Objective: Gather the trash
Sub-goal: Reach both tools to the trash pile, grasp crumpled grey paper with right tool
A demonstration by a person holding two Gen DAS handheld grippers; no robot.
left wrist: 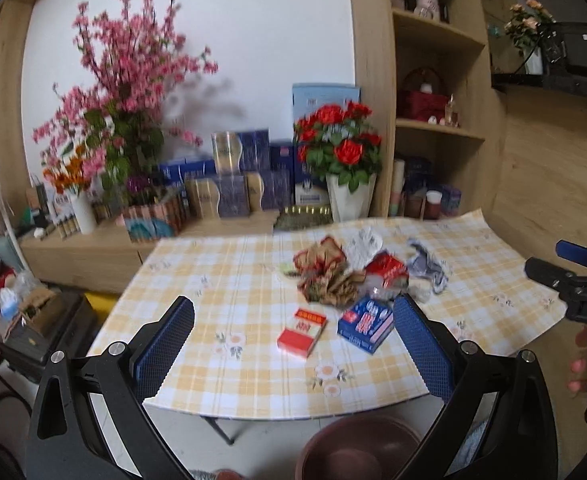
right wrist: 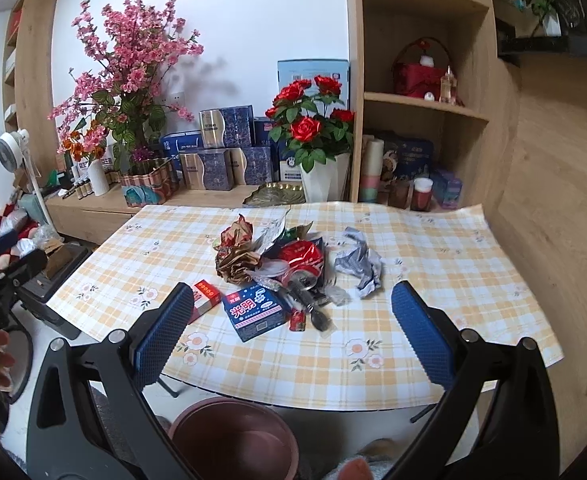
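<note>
Opening of the collection step: nothing has yet been picked up. The left gripper [left wrist: 293,344] and the right gripper [right wrist: 291,332] both hover above the near edge of the checked tablecloth [right wrist: 433,240], each with jaws spread wide and holding nothing. The trash lies clustered at the centre of both frames: a red packet [left wrist: 302,332], a blue box [right wrist: 255,312], a crumpled gold-and-red wrapper [right wrist: 235,258], a red foil bag [right wrist: 303,256] and a crumpled grey paper [right wrist: 359,266]. A brown bin [right wrist: 233,440] stands at the bottom centre, below the table edge, and is judged to be the destination. The next move calls for lowering one gripper onto a near item, probably the red packet or the blue box, and closing across its narrow sides. The right wrist view alone shows a dark utensil-like object [right wrist: 311,304] beside the blue box; its identity is uncertain. The left wrist view is motion-blurred but shows the right gripper at its right edge
</note>
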